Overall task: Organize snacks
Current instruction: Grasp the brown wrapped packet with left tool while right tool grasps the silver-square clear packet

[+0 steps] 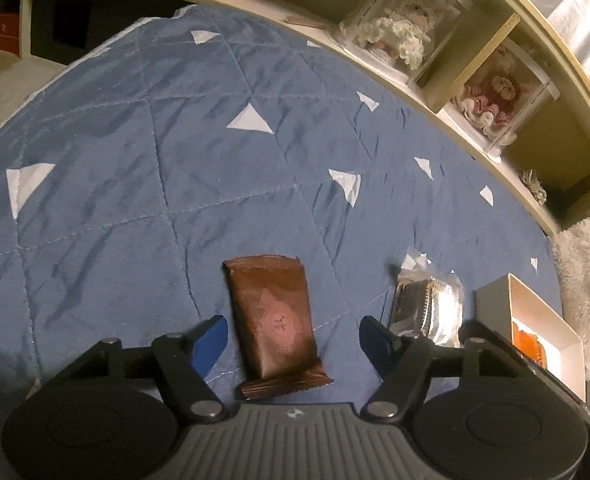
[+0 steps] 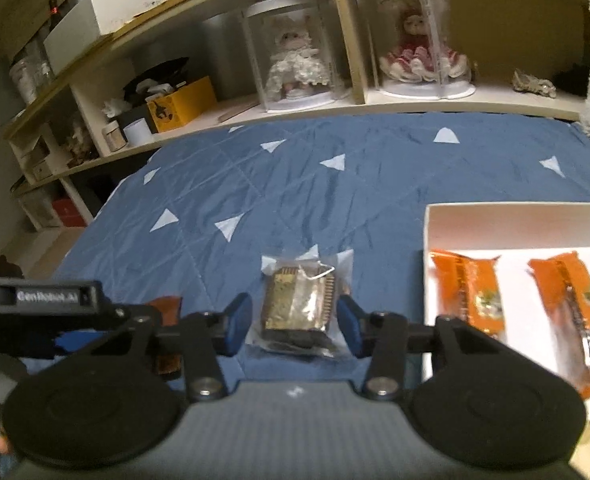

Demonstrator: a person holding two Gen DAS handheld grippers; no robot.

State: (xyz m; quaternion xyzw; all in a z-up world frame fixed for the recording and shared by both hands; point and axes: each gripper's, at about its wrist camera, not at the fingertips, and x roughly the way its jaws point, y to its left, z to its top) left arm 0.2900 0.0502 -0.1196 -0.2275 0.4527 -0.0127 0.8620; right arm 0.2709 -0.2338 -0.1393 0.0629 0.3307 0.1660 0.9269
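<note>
A brown snack packet (image 1: 277, 322) lies on the blue quilt between the wide-open fingers of my left gripper (image 1: 293, 336), touching neither. A clear-wrapped dark snack (image 2: 297, 310) lies between the fingers of my right gripper (image 2: 293, 326), which stand open close to its sides. The same snack shows in the left wrist view (image 1: 427, 308), to the right of the brown packet. A white box (image 2: 447, 224) at the right holds two orange packets (image 2: 471, 292); it also shows in the left wrist view (image 1: 495, 300).
A shelf (image 2: 375, 108) runs along the far edge of the bed with two dolls in clear cases (image 2: 295, 64) and a yellow box (image 2: 183, 102). A white fluffy rug (image 1: 587, 276) lies at the right. The left gripper's body (image 2: 55, 300) shows left of my right gripper.
</note>
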